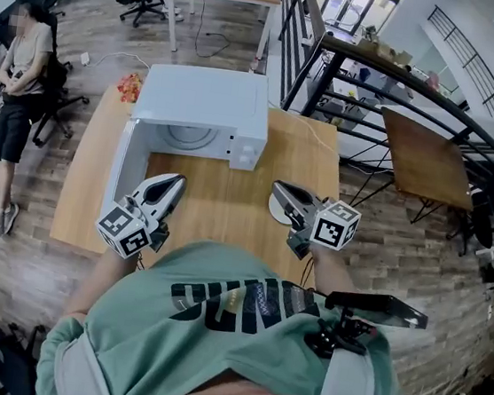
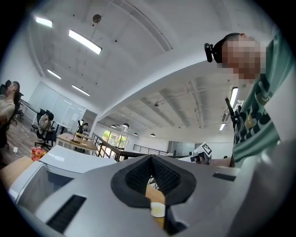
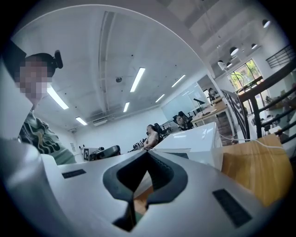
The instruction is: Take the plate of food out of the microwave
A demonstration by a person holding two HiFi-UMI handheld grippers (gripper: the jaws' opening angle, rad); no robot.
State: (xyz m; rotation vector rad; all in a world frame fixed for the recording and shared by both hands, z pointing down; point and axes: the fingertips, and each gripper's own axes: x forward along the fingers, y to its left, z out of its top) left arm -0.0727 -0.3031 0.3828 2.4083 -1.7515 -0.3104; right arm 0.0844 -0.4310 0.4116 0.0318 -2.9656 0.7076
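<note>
Broadly, the wooden table [image 1: 226, 221] carries everything. The white microwave [image 1: 206, 98] sits at the middle of its far edge. Its door [image 1: 124, 164] stands open toward the table's left edge, and the cavity faces the person. On the cavity floor lies a pale round disc [image 1: 187, 137]. I cannot tell whether it is the bare turntable or a dish, and no food shows on it.

Both grippers hang over the near half of the table, apart from each other. The left gripper [image 1: 178, 180] is just beside the open door, its jaws meeting tip to tip on nothing. The right gripper [image 1: 277, 187] is off the microwave's near right corner, its jaws likewise pressed together and empty.

Smallest, a white plate [image 1: 271, 210] lies flat on the table just beneath the right gripper's tips, partly hidden by it. I cannot make out whether it holds food.

If this is the task's plate, it is probably already out. It lies below the right gripper, which is much the nearer, and well apart from the left. Being round, it has no long axis to line up with.
</note>
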